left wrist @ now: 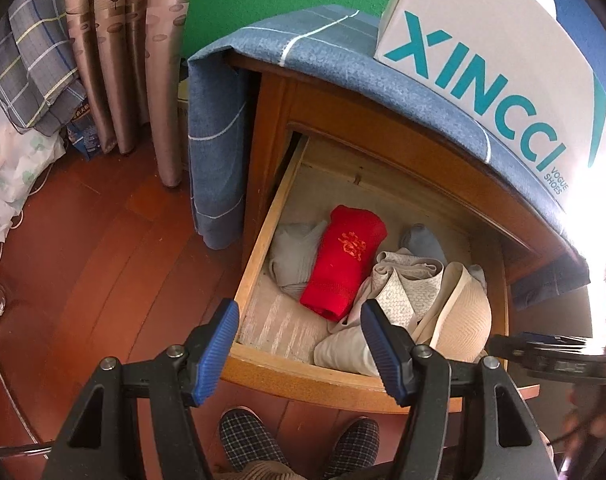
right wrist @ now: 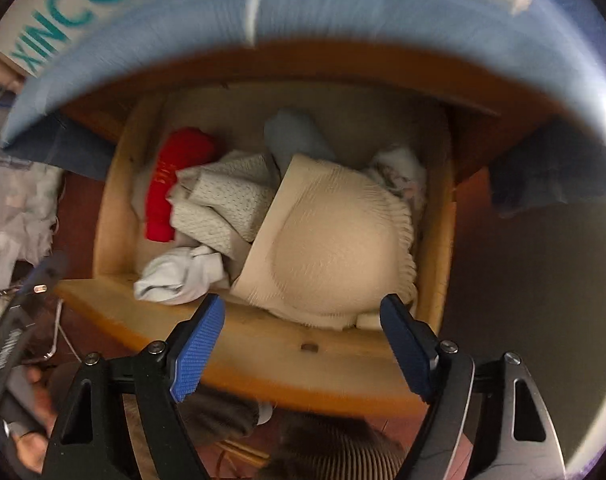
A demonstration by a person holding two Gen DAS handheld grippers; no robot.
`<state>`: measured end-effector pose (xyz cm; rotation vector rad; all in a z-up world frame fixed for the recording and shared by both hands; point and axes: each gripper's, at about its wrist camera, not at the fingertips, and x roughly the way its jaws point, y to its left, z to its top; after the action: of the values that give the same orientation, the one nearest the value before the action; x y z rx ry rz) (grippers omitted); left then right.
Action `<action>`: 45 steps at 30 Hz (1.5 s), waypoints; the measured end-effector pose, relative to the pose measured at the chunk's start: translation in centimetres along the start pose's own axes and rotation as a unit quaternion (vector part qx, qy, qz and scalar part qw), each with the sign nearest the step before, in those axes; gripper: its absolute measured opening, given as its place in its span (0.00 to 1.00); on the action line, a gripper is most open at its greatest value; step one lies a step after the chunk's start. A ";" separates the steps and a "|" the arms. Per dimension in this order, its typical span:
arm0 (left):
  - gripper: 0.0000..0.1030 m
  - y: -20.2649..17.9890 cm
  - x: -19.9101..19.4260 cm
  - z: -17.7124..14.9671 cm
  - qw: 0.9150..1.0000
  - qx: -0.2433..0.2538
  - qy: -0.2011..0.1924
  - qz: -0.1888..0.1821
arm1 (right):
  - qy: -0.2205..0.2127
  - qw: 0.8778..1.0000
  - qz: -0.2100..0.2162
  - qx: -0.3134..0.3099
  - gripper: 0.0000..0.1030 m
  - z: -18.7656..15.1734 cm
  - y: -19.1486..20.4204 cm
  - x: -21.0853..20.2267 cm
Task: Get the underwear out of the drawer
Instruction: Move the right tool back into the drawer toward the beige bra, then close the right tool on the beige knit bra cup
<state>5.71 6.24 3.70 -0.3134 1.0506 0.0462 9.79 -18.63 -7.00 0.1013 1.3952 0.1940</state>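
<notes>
The wooden drawer (left wrist: pixel 259 240) stands pulled out of a nightstand. Inside lie a red folded garment (left wrist: pixel 343 264), a patterned white piece of underwear (left wrist: pixel 403 284), a cream padded bra (left wrist: pixel 459 320), a grey folded piece (left wrist: pixel 295 256) and a white bundle (left wrist: pixel 343 352). My left gripper (left wrist: pixel 299 320) hangs open above the drawer's front left part, nothing between its pads. In the blurred right wrist view my right gripper (right wrist: pixel 303 312) is open over the drawer's front rim (right wrist: pixel 263 344), just in front of the cream bra (right wrist: pixel 335 248), apart from it. The red garment (right wrist: pixel 175 176) lies at the left.
A white shoe box (left wrist: pixel 483 60) sits on a blue checked cloth (left wrist: pixel 303 36) draped over the nightstand top, overhanging the drawer. Curtains (left wrist: pixel 123 60) and bedding (left wrist: pixel 31 60) are at the left. A person's checked slippers (left wrist: pixel 247 440) stand on the red-brown wooden floor (left wrist: pixel 103 240).
</notes>
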 end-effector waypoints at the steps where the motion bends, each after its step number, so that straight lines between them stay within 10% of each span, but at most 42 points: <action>1: 0.63 0.0 0.0 0.0 1.000 -0.001 0.001 -0.001 | 0.002 1.000 -0.003 -0.002 0.75 0.3 0.0 0.6; 29: 0.63 1.0 0.9 0.0 0.999 -0.025 0.021 -0.023 | 0.056 0.993 -0.100 -0.014 0.94 5.7 0.6 9.2; 40: 0.63 0.7 1.2 0.0 0.999 -0.023 0.027 -0.020 | 0.038 0.995 -0.087 -0.018 0.39 4.7 1.5 8.1; 45: 0.63 0.5 1.6 -0.1 0.999 -0.017 0.039 -0.027 | 0.022 0.998 -0.066 0.001 0.32 3.6 -0.5 5.9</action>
<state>6.33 6.57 2.21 -0.3773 1.1193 0.0028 14.33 -17.82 -12.22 0.0061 1.4414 0.0857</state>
